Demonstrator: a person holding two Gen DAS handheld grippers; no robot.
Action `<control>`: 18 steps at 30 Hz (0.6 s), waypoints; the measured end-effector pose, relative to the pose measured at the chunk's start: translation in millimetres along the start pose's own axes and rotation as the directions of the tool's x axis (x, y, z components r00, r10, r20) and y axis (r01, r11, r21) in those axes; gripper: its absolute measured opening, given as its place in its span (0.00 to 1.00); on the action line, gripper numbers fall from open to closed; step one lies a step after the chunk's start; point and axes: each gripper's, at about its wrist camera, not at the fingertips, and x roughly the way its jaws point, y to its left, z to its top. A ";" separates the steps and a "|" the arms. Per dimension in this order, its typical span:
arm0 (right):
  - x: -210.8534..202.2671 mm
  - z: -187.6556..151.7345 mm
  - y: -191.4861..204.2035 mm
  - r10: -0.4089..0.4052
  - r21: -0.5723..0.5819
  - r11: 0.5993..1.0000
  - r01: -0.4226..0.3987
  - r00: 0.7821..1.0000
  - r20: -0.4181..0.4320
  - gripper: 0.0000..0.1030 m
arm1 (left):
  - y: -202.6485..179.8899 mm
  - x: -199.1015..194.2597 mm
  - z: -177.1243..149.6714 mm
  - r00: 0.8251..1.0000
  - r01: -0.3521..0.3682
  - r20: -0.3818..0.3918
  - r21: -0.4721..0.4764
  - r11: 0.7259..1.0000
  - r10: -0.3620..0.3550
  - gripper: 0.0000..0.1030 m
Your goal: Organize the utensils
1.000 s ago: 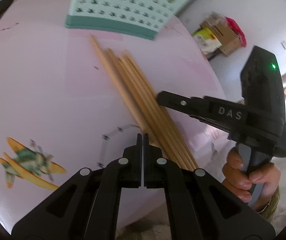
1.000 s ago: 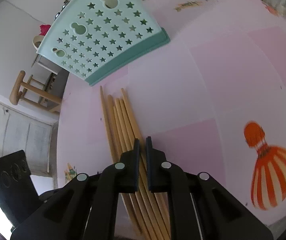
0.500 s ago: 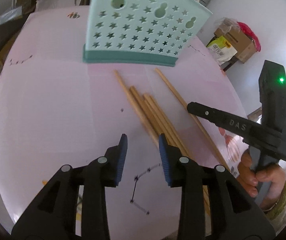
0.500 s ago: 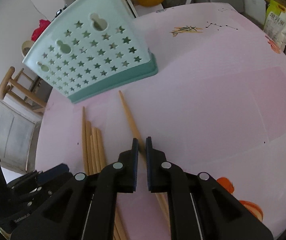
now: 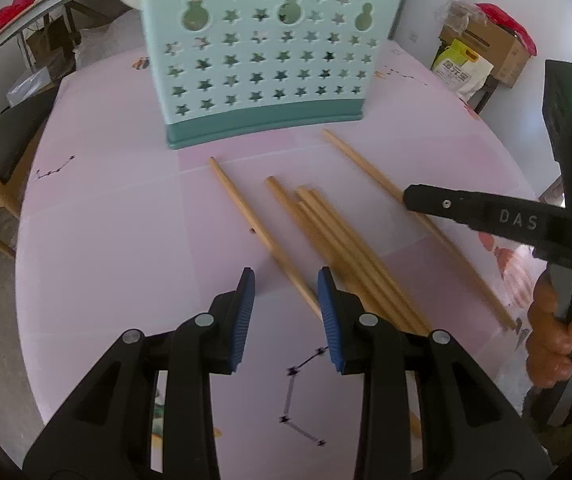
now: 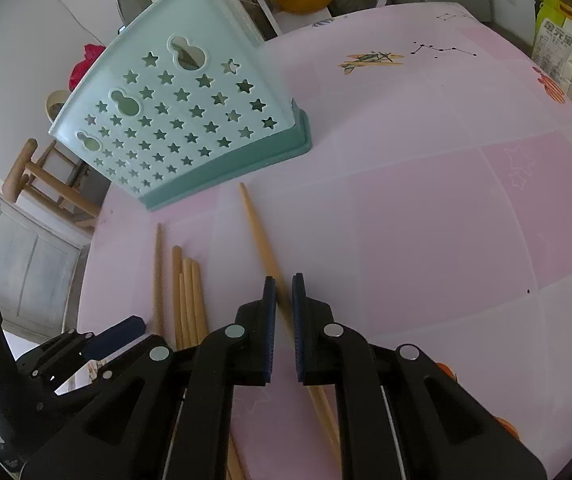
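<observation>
Clamped narrowly around a single wooden chopstick [image 6: 264, 256], the right gripper [image 6: 283, 292] has its blue-padded jaws nearly together, with the stick running through the slim gap between them. Whether the pads actually press the wood cannot be told from the right wrist view. That chopstick lies slanted on the pink table [image 6: 425, 208], its far tip just short of the dark green base of the mint utensil holder [image 6: 174, 116], apart from the other sticks.

On the left gripper [image 5: 286, 280] the jaws stand wide apart, holding nothing. They hover above the table on the near side of the utensil holder [image 5: 270, 64], and one lone chopstick [image 5: 254, 224] runs from near the holder's base down into the gap between them. Just to the right of that stick, a bundle of chopsticks [image 5: 341, 240] lies side by side, touching one another, their far ends pointing toward the holder.

Further right from the bundle, in the left wrist view, the single chopstick [image 5: 369, 168] passes under the right gripper's [image 5: 413, 198] black finger, with the person's right hand [image 5: 553, 328] wrapped around the handle.

The utensil holder stands upright on the table, its front pierced with star and gourd-shaped holes. A printed constellation drawing [image 5: 301, 392] marks the tabletop close under the left gripper.
</observation>
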 end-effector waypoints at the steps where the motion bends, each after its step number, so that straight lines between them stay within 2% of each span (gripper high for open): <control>1: -0.2 0.0 -0.2 0.000 -0.001 1.000 0.000 1.000 0.001 0.07 | 3.5 -1.3 -1.5 1.000 -0.002 0.003 -0.003 1.000 0.002 0.30; 5: 0.0 -0.6 0.9 -0.005 -0.004 1.000 0.005 1.000 0.003 0.07 | 21.6 -5.3 -5.6 1.000 -0.017 0.007 -0.023 1.000 0.017 0.29; 7: -1.1 -1.4 2.0 -0.014 -0.016 1.000 0.014 1.000 0.003 0.07 | 32.8 -7.6 -7.0 1.000 -0.023 0.005 -0.039 0.999 0.023 0.25; 12: -3.9 -1.2 6.4 -0.045 -0.100 0.994 0.041 0.998 -0.039 0.08 | 58.7 -13.4 -5.1 1.000 -0.012 -0.016 -0.087 0.996 0.010 0.23; 15: -1.6 4.1 11.5 -0.051 -0.159 0.987 0.038 0.995 -0.081 0.11 | 59.6 -16.8 2.6 1.000 -0.008 -0.004 -0.053 0.999 0.007 0.23; 18: 3.4 10.4 19.1 -0.073 -0.220 0.974 0.049 0.992 -0.101 0.14 | 49.0 -13.0 18.8 1.000 -0.002 -0.009 0.023 1.000 0.002 0.24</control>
